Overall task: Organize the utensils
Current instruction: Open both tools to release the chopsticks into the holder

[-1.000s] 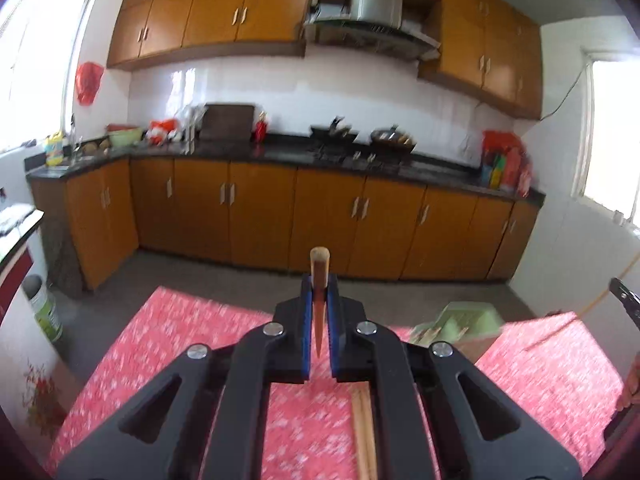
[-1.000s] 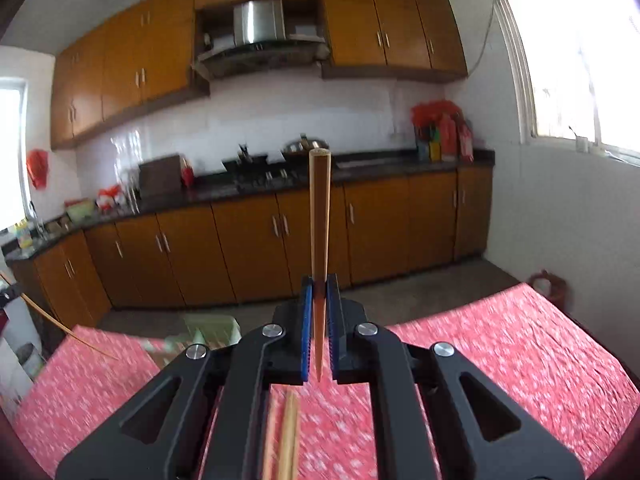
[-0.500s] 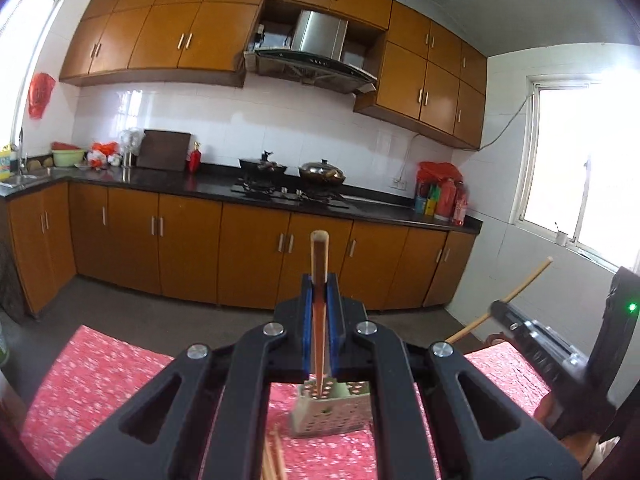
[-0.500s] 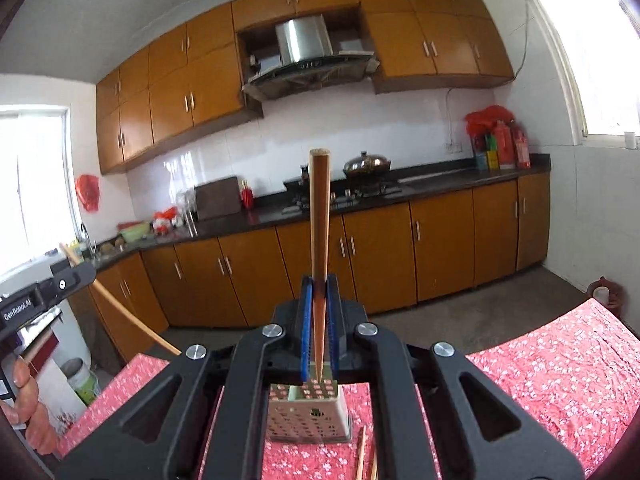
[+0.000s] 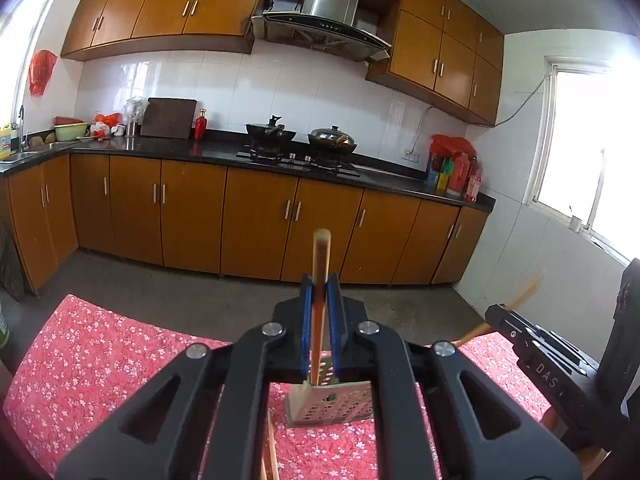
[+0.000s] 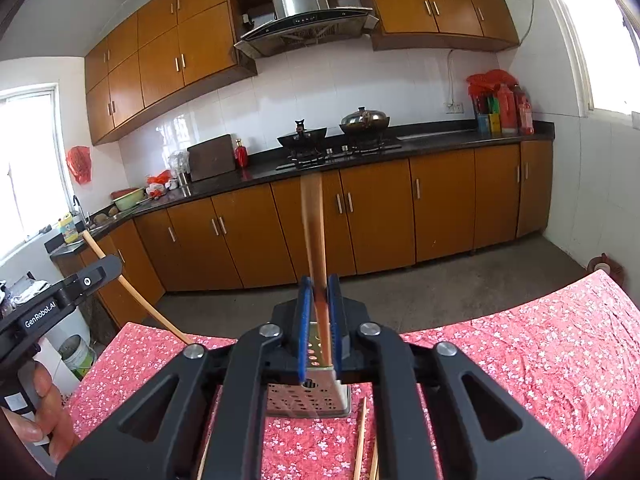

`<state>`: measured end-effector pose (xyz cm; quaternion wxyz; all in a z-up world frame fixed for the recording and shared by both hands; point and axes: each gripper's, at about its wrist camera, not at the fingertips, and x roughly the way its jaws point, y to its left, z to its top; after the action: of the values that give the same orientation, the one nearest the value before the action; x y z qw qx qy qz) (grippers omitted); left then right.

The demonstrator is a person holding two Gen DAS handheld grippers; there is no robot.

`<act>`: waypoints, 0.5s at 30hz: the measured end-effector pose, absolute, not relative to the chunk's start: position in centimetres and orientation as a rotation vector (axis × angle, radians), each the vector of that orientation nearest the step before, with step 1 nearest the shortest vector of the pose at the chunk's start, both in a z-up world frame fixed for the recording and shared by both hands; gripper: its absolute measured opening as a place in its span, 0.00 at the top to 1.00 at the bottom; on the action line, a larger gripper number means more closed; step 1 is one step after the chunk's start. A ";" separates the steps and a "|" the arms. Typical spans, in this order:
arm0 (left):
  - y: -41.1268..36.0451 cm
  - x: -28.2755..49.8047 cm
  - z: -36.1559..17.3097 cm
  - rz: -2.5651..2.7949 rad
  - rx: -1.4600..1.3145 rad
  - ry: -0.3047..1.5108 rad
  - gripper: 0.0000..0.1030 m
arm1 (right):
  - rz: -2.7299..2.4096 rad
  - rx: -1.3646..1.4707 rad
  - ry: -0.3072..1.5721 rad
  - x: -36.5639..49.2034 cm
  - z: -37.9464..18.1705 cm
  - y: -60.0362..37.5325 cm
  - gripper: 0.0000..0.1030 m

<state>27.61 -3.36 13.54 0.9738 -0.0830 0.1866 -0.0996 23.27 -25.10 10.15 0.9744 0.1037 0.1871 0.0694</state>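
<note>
My left gripper (image 5: 320, 280) is shut on a wooden chopstick (image 5: 321, 256) that points up and forward. Its lower end hangs over the perforated utensil holder (image 5: 330, 402) on the red flowered tablecloth (image 5: 92, 360). My right gripper (image 6: 319, 282) is shut on another wooden chopstick (image 6: 313, 224), tilted slightly left, above the same holder (image 6: 308, 400). Each gripper shows in the other's view: the right one at the right edge (image 5: 536, 354), the left one at the left edge (image 6: 60, 300), each with its chopstick.
Loose chopsticks lie on the cloth in front of the holder (image 6: 361, 436) and under the left gripper (image 5: 272, 452). Beyond the table are floor, brown cabinets (image 5: 256, 220) and a black counter with pans. A bucket (image 6: 78, 354) stands by the table's left corner.
Both grippers have swung inward and lined up over the utensil holder, which now sits centred below each. The right chopstick leans a little more to the left.
</note>
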 end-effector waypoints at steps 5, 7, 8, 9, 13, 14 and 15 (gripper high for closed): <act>-1.9 26.7 13.9 -0.181 -0.188 0.362 0.81 | 0.131 0.217 0.352 22.1 11.1 -25.7 0.72; -1.2 25.9 14.2 -0.175 -0.199 0.353 0.80 | 0.122 0.226 0.336 21.2 11.5 -26.3 0.72; -0.7 25.3 14.4 -0.168 -0.202 0.346 0.78 | 0.115 0.232 0.331 20.9 11.7 -26.7 0.72; -0.4 24.8 14.5 -0.163 -0.203 0.341 0.76 | 0.106 0.239 0.327 20.4 11.8 -27.1 0.72; 1.4 22.3 13.9 -0.130 -0.206 0.343 0.74 | 0.048 0.255 0.357 18.6 10.6 -29.3 0.72; 2.0 21.7 13.1 -0.113 -0.203 0.356 0.73 | 0.026 0.252 0.396 18.3 9.3 -29.9 0.71; 2.5 21.2 12.3 -0.097 -0.195 0.374 0.72 | 0.010 0.248 0.442 18.2 7.8 -30.4 0.71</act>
<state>21.19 2.49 12.34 0.9766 -0.0967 0.1857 -0.0481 18.23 -30.35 7.77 0.9680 0.1225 0.2188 0.0050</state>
